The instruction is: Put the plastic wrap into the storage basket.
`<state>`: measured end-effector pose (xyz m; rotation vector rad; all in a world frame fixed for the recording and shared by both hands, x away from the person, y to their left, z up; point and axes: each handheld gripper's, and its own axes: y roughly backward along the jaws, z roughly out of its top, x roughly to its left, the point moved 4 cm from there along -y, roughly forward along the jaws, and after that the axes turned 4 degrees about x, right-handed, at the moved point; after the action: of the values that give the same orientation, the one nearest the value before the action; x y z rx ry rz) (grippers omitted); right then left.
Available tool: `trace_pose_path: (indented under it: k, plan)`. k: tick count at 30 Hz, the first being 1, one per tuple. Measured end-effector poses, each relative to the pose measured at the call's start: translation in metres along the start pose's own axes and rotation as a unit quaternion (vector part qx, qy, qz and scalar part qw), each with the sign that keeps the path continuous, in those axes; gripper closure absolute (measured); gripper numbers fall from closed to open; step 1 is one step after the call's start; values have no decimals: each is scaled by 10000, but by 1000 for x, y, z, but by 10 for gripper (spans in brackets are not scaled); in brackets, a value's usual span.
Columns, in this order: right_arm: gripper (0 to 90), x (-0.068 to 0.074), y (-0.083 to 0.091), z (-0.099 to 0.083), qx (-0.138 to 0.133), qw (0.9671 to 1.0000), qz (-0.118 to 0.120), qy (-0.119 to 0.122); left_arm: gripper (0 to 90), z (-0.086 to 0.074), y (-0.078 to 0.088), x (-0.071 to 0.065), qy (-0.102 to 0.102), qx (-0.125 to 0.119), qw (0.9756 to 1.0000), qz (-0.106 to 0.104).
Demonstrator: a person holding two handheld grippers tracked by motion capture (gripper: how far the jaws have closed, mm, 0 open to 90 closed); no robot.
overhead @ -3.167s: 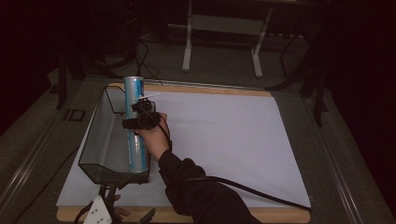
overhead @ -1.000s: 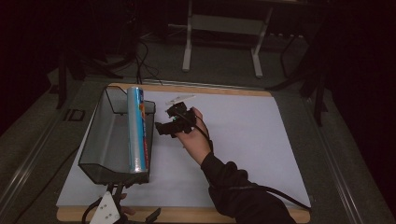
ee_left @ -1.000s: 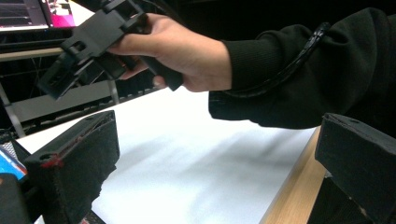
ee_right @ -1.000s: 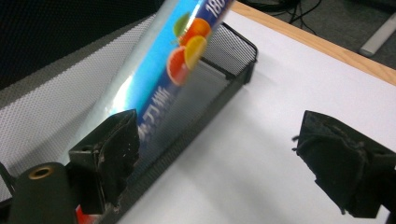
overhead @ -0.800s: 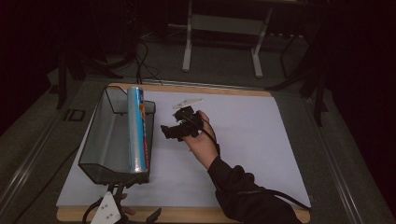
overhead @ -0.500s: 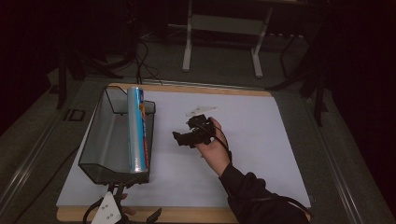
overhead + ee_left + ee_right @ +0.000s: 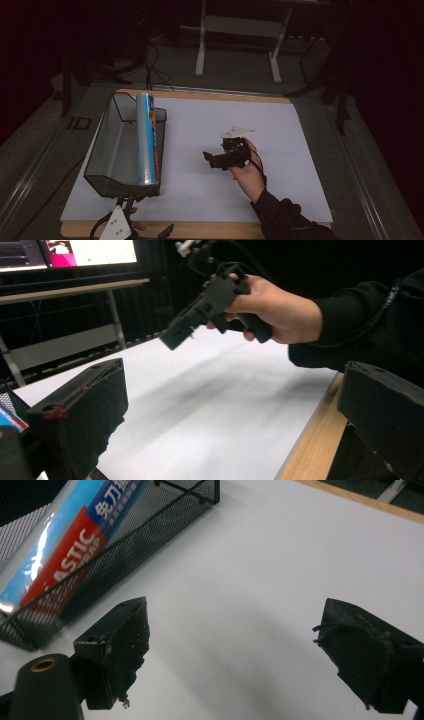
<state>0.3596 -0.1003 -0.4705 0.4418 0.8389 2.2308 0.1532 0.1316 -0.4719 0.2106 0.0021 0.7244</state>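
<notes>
At the bottom left of the high view we hold our left gripper (image 7: 131,231) at the table's near edge, with its jaws spread wide and nothing in them. In the middle, our right gripper (image 7: 214,159) hangs over the white sheet (image 7: 280,145), its jaws apart and holding nothing. Farther left, the blue roll of plastic wrap (image 7: 147,137) lies in the black mesh basket (image 7: 107,150).

Dim room, bright tabletop, soft blur
</notes>
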Motion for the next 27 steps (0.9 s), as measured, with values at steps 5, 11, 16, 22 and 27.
trace_pose_path:
  k: [5, 11, 16, 22, 27]
  plan:
    - [128, -4, 9, -15, 0, 10000, 43, -53, 7, 0, 0, 0, -4, 3, 10000, -10]
    - [128, -9, 16, -32, 9, 9999, 10, -136, 7, 0, 0, -1, -12, 10, 10000, -14]
    - [128, -15, 26, -53, 76, 9996, 30, -270, 7, 0, -1, -1, -18, 17, 10000, -15]
    - [128, -23, 40, -71, 72, 9993, -27, -357, 7, 0, -1, -1, -27, 20, 10000, -17]
    - [128, -28, 52, -82, 57, 9992, -159, -357, 7, 0, 0, -1, -16, 22, 10000, -19]
